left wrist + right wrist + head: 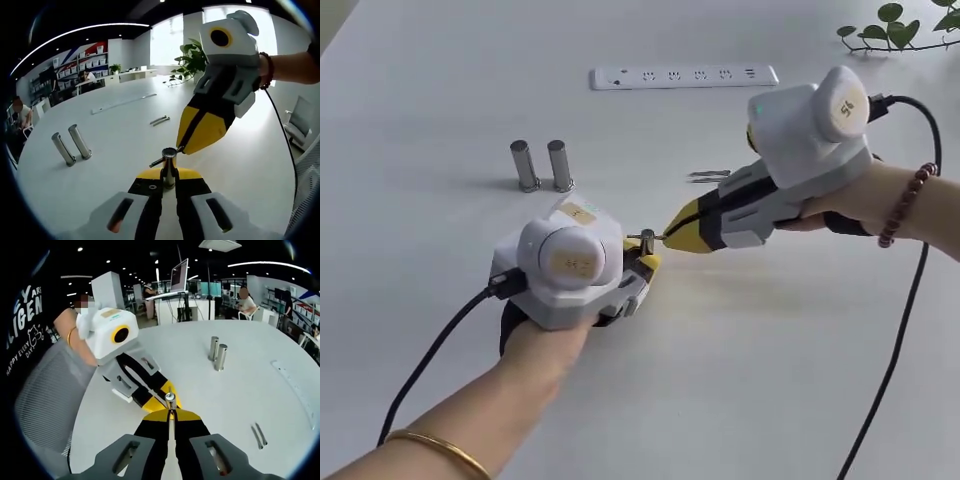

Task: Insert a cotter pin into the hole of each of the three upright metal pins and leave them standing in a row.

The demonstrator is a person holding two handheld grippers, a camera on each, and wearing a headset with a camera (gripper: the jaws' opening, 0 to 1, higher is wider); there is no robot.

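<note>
My left gripper [645,256] [169,176] is shut on a short metal pin [647,241] [170,165], holding it upright just above the table. From the right, my right gripper [669,240] [171,413] is shut on a thin cotter pin [156,162] at the pin's head [170,399]. The cotter pin's end pokes out on the far side of the hole. Two other metal pins [524,165] [560,165] stand side by side on the table behind the left gripper. Two spare cotter pins [708,176] [257,435] lie flat to the right of them.
A white power strip [685,76] lies at the far side of the white table [750,360]. Plant leaves [900,28] reach in at the back right corner. Black cables trail from both grippers toward the near edge. People sit at desks in the room beyond.
</note>
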